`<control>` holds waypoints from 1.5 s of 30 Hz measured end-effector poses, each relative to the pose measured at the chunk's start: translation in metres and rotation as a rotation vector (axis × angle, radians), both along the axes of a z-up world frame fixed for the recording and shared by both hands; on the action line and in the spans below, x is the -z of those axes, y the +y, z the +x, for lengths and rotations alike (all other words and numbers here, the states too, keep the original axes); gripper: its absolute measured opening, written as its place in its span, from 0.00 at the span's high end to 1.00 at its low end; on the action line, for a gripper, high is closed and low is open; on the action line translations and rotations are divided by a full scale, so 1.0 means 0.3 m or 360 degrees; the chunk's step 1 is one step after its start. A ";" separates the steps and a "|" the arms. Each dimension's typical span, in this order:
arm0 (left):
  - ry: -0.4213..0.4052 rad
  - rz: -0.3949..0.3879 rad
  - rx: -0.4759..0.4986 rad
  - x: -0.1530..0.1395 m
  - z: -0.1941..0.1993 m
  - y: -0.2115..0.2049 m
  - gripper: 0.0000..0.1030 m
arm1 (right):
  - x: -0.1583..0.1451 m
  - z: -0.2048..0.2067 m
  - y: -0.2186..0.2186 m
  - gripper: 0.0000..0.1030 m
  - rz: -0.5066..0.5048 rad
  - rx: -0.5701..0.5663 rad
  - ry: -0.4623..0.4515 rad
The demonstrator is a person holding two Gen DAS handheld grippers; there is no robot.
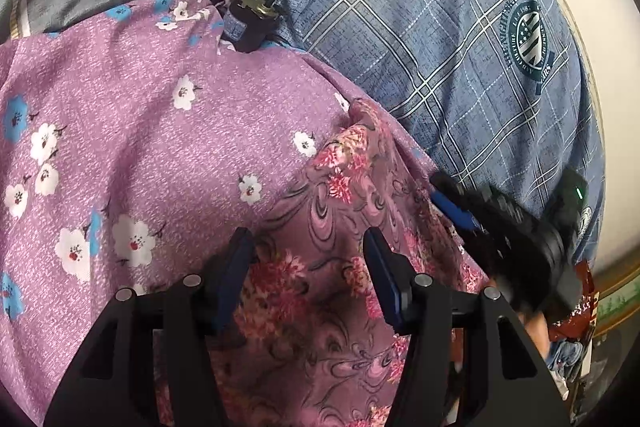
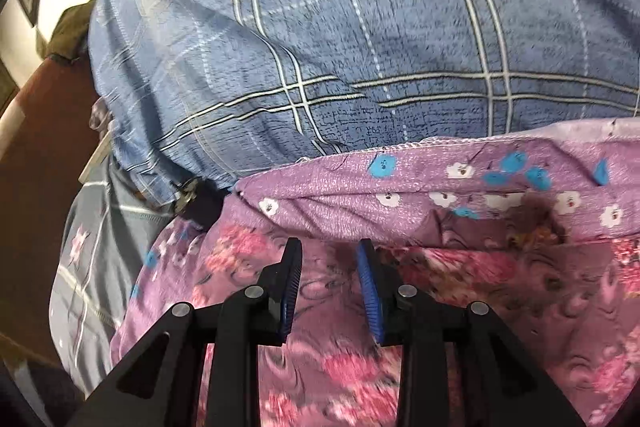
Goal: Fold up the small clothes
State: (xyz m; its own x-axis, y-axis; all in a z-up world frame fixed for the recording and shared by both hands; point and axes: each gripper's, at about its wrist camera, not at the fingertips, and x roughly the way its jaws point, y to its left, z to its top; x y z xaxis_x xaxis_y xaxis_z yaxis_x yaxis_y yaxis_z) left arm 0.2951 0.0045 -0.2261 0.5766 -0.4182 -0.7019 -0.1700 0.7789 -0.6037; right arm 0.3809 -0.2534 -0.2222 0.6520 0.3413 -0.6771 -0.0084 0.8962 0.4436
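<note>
Both tools, left (image 1: 308, 267) and right (image 2: 330, 275), were held unclenched and empty over the soft, limp floral garment (image 1: 320, 287), judged best pinched at its hemmed edge.

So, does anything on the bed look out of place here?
Yes: a dark plug-like object lies at the purple floral cloth's far edge, against the blue checked sheet. It is no clothing.
</note>
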 end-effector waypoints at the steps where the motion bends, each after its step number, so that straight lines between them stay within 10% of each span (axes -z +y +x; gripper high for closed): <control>1: 0.0003 0.0005 0.0006 0.000 0.001 -0.003 0.46 | -0.006 -0.033 -0.011 0.70 -0.0029 -0.0007 -0.0016; 10: 0.0095 0.0101 -0.0036 0.055 0.018 0.005 0.44 | -0.014 -0.339 -0.385 0.72 -0.0157 0.0400 -0.0037; 18: 0.0077 0.0182 -0.0048 0.049 0.015 -0.018 0.44 | 0.146 -0.450 -0.823 0.84 0.0242 0.0850 0.0164; 24: 0.0035 0.0183 -0.0128 0.020 0.009 0.023 0.44 | 0.042 -0.363 -0.649 0.79 0.0104 0.0618 0.0089; 34: 0.0001 0.0307 -0.0200 -0.010 0.019 0.106 0.44 | 0.013 -0.094 0.038 0.80 0.0026 -0.0166 0.0033; 45: 0.0112 0.0248 0.0059 0.020 0.037 0.076 0.44 | 0.117 0.092 0.217 0.82 0.0101 -0.0232 0.0228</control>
State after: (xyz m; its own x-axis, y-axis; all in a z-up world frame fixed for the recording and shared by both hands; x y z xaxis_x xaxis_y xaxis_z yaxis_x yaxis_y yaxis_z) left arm 0.3063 0.0271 -0.2322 0.5101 -0.3214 -0.7978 -0.1769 0.8685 -0.4630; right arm 0.4085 -0.1883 -0.2572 0.4912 0.4698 -0.7335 -0.0688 0.8604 0.5049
